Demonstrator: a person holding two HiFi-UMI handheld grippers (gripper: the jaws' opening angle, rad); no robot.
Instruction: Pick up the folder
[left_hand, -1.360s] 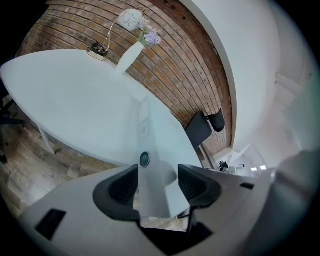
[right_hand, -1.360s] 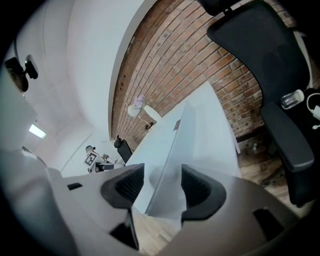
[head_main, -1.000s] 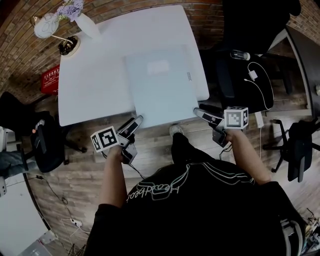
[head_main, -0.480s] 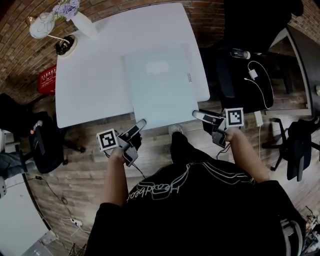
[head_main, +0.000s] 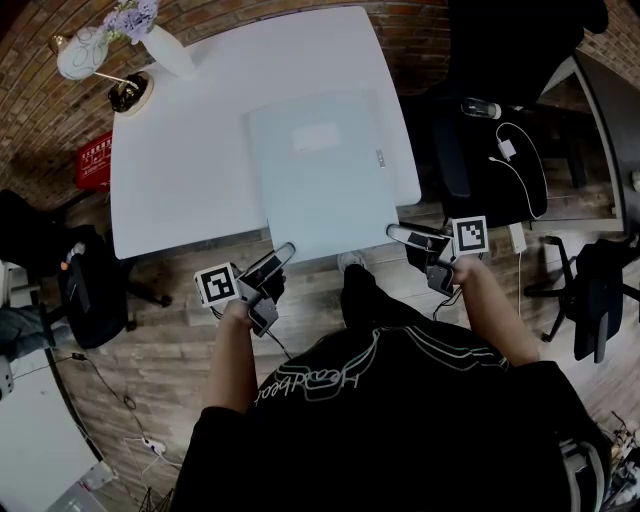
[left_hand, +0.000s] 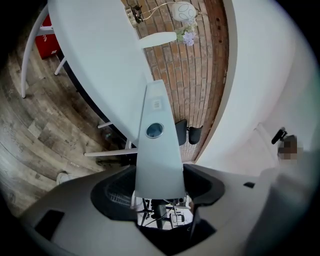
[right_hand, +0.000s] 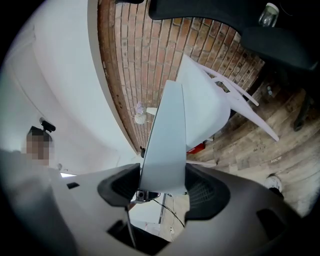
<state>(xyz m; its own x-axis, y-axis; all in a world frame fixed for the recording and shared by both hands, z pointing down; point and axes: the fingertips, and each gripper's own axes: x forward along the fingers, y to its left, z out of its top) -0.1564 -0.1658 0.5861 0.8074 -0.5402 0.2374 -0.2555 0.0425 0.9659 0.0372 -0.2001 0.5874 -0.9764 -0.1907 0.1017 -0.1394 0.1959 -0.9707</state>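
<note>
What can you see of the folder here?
The folder is a thin, flat, pale blue-grey rectangle, plastic by its look, with a paler label patch toward its far end and a small round hole close to the left gripper's hold. It lies over the white table, its near edge past the table's front edge. The left gripper and right gripper each pinch a near corner.

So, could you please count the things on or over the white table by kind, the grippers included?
folder: 1
vase: 1
lamp: 1
left gripper and right gripper: 2
Total: 5
</note>
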